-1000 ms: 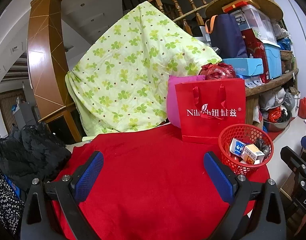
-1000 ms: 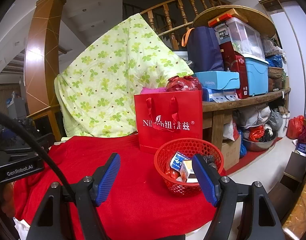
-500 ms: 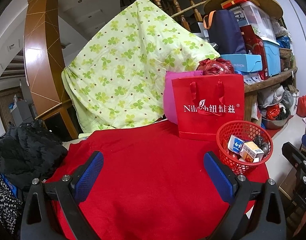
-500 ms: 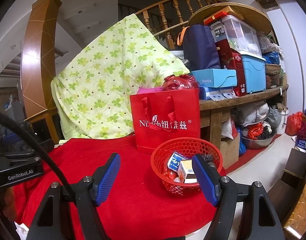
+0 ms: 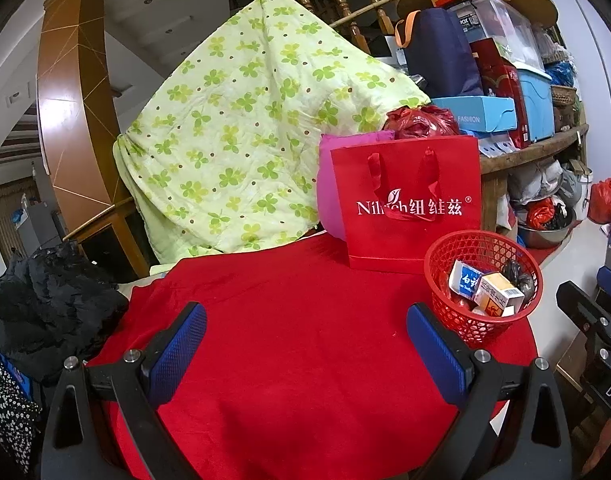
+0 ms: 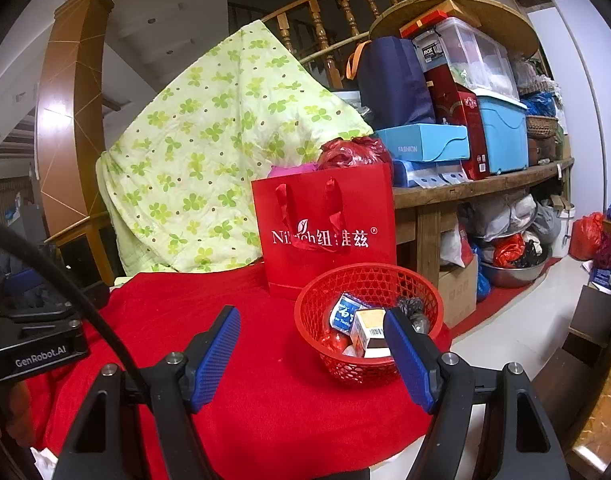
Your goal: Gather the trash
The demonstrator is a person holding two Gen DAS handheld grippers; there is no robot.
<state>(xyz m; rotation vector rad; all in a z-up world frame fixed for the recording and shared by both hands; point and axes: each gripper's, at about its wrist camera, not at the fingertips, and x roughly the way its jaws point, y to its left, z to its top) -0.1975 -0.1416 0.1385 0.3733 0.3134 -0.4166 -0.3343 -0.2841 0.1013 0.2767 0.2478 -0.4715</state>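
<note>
A red mesh basket (image 5: 482,276) (image 6: 368,312) stands near the right edge of the red-clothed table (image 5: 297,344) (image 6: 245,360). Inside it lie a blue-and-white small box (image 5: 464,280) (image 6: 344,314), a yellow-and-white carton (image 5: 499,294) (image 6: 369,330), a dark crumpled lump (image 5: 517,276) (image 6: 409,306) and a red wrapper (image 6: 332,340). My left gripper (image 5: 305,340) hovers open over bare cloth, left of the basket. My right gripper (image 6: 311,346) is also open, empty, its right finger in front of the basket's rim.
A red paper gift bag (image 5: 405,204) (image 6: 325,228) stands behind the basket, with a pink bag (image 5: 329,188) beside it. A green clover quilt (image 5: 245,140) hangs behind the table. Black clothing (image 5: 45,308) lies at left. Cluttered wooden shelves (image 6: 477,188) stand at right.
Both views drift only slightly, with the background sitting a little lower in the frames. Neither gripper's opening has altered, and the basket and its contents stay put.
</note>
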